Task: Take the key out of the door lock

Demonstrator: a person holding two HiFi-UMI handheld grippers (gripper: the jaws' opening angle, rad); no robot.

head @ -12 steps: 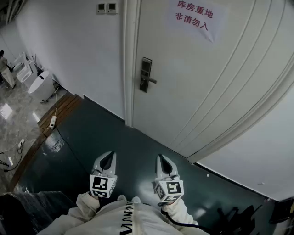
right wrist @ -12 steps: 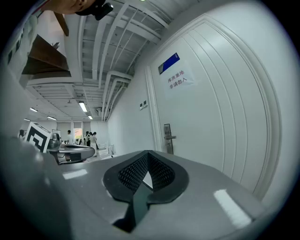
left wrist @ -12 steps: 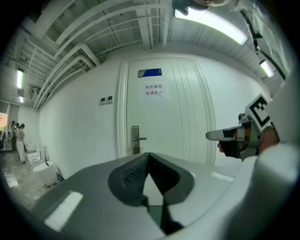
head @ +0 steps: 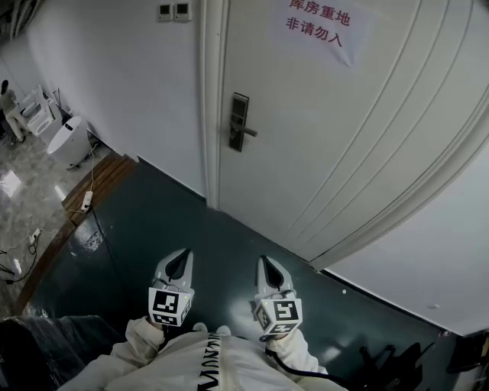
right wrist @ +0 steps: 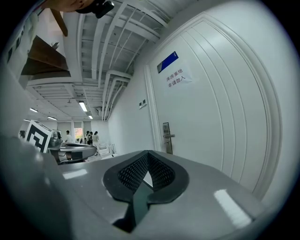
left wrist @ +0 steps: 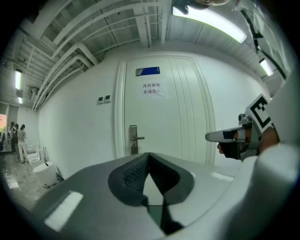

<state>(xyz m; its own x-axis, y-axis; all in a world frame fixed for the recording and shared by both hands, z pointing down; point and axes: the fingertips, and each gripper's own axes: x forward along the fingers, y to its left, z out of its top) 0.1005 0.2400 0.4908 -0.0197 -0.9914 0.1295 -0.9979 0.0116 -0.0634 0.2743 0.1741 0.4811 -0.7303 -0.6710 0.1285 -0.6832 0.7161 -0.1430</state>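
Ahead, one lock (head: 239, 122); left claw (head: 183, 256), right claw (head: 267, 263) (two, closed).

The left gripper (head: 183, 256) and right gripper (head: 264, 261) have pale grey shells and black ridged pads (left wrist: 132, 176) — each backed by a black-and-white marker cube (head: 170, 307). Cream sleeves (head: 142, 337) sit behind them — a dark cable (head: 294, 372) trails behind the right.

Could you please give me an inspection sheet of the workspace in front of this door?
Surface: dark green floor, nothing on it before the door.
Job's things: lock plate with handle on the white door; key too small to make out.
Clutter: white toilet-like fixture at left.
Grippers: left gripper and right gripper both shut, empty, low, far from the lock.
Cables: cable and power strip on the floor at left.
Surroundings: paper sign, wall switches, distant people.
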